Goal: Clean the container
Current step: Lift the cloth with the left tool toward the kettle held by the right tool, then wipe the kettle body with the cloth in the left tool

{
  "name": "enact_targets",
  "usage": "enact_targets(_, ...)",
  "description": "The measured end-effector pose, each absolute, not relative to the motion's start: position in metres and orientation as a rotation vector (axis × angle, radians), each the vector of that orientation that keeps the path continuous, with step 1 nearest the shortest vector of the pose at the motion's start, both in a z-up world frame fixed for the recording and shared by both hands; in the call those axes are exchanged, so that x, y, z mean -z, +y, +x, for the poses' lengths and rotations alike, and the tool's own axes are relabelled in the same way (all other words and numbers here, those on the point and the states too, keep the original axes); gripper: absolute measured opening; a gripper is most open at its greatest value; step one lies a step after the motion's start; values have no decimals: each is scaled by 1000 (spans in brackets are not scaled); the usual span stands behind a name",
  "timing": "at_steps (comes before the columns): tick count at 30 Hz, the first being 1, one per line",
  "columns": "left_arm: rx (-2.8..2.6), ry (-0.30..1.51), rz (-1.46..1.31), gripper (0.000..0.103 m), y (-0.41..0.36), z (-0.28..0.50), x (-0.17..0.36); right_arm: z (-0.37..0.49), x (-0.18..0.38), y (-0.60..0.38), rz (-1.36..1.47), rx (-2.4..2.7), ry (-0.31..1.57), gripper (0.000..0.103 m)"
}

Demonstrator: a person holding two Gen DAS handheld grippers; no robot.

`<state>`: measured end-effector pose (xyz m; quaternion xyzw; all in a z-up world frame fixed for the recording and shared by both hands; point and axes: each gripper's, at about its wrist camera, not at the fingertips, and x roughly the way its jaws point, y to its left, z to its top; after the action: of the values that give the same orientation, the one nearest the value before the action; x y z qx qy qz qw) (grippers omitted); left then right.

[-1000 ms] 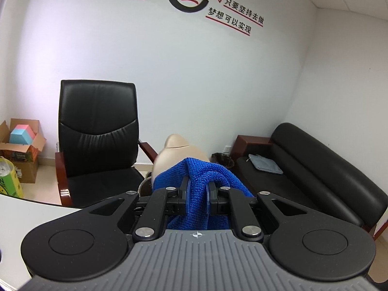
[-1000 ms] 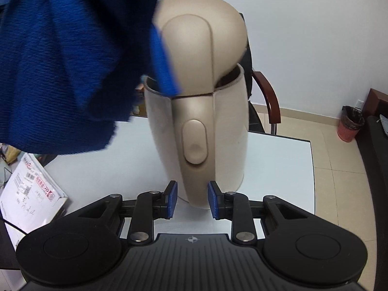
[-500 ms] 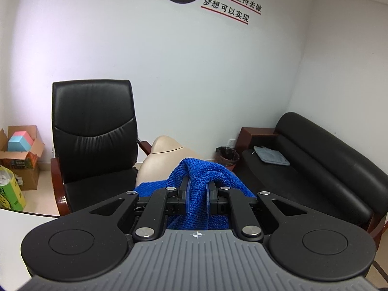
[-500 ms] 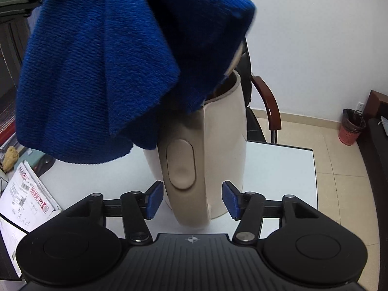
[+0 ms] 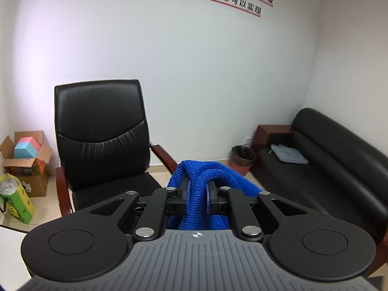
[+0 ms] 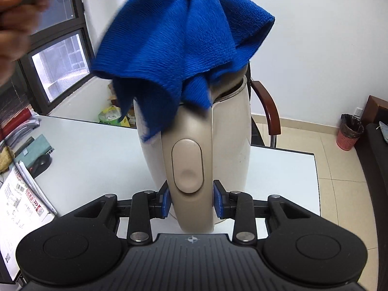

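**Right wrist view: kettle clamped, cloth at its mouth**

The beige kettle [image 6: 208, 145] stands upright on my white bench [image 6: 278, 169], lid tipped open. My right tool [image 6: 191, 200] pinches its handle between the blue pads. My left tool [image 5: 196, 192] is pressed together on a blue cloth [image 6: 179, 41], which drapes over the kettle's open top. Papers [image 6: 21, 194] lie at the bench's left edge.

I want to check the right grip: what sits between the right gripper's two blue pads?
In the right wrist view, the beige kettle's handle fills the gap of the right gripper, the pads closed against its sides. The blue cloth hangs higher, over the kettle's top.
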<state>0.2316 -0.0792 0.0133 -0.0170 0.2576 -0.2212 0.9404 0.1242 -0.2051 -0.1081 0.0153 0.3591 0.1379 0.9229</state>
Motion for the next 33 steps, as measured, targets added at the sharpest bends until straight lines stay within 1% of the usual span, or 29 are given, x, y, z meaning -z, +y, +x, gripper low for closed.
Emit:
enact_targets(2,455,543,-28,13,-80,239,-7,124,108,-205,32,-282,739,36)
enact_targets(6,456,580,-15,13,-82,250,8,139,128,-218,32,-279,743,36)
enact_targets(11,465,645,-21,13,-80,258,21,141,128,-218,37,-276,749,36)
enact_targets(13,473,700,-21,13,-80,259,28,142,128,-218,42,-275,754,36)
enact_targets(21,446,649,-14,13,-75,229,35,143,127,-218,51,-264,761,36)
enact_targets(33,457,685,-63,13,-68,202,34,147,126,-219,69,-256,782,37)
